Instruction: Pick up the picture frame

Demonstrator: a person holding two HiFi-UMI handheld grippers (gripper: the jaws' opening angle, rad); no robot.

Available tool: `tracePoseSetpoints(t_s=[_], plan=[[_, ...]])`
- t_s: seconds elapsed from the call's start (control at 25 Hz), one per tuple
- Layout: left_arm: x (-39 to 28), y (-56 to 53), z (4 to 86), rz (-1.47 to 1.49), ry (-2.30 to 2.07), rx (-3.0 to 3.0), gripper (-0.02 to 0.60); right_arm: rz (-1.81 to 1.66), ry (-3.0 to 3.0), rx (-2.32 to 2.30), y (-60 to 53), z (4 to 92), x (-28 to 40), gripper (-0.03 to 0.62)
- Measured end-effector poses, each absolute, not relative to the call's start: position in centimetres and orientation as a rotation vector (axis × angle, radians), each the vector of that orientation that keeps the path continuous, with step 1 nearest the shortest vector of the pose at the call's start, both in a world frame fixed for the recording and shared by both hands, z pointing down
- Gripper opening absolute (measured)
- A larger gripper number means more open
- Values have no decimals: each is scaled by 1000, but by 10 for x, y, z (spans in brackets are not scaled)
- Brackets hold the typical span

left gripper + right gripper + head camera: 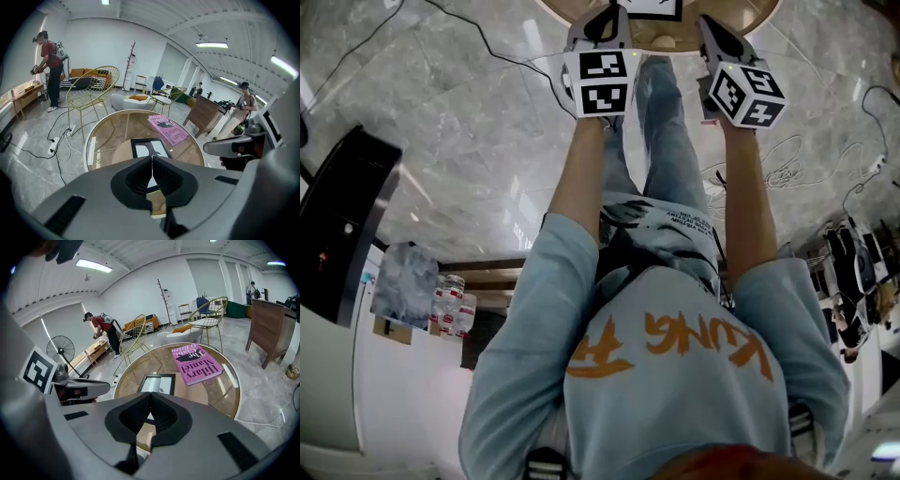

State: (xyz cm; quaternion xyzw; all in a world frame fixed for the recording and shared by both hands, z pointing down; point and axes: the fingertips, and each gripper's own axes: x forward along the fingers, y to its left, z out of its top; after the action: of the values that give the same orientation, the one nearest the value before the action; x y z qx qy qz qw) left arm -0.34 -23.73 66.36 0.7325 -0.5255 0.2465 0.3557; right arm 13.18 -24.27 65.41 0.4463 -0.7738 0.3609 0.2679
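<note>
A black picture frame (143, 146) with a white picture lies flat on a round glass table (90, 145), near its front edge. It also shows in the right gripper view, picture frame (159, 382), and as a sliver at the top of the head view, picture frame (656, 7). My left gripper (152, 157) hangs above and short of the frame, jaws shut with nothing between them. My right gripper (151, 393) is likewise shut and empty, beside the left one. In the head view the left gripper (609, 17) and the right gripper (708, 23) flank the frame.
A pink book (197, 364) lies on the table beyond the frame. A gold wire chair (91, 89) stands behind the table, cables (56, 140) trail on the marble floor, and a wooden cabinet (204, 110) stands to the right. People stand in the background.
</note>
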Motion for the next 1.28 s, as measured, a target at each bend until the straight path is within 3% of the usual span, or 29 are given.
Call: tracePoseSetpoints(t_s=[0.8,0.92,1.0,1.28], plan=[[-3,-256,769,777,-1353,1825,21,1014,-2038,1175,-269,760,144,1],[-3,-262,778,747,-1350,1788,44,1031,-2028,1165,-277,771,147,58],[-4,-265,784,731,-1343,1761,109,1044,-2020,1166,-284,778,147,70],[-6,-279,803,726,-1322,1709,114,1040,-1975,1124,-302,796,145,110]])
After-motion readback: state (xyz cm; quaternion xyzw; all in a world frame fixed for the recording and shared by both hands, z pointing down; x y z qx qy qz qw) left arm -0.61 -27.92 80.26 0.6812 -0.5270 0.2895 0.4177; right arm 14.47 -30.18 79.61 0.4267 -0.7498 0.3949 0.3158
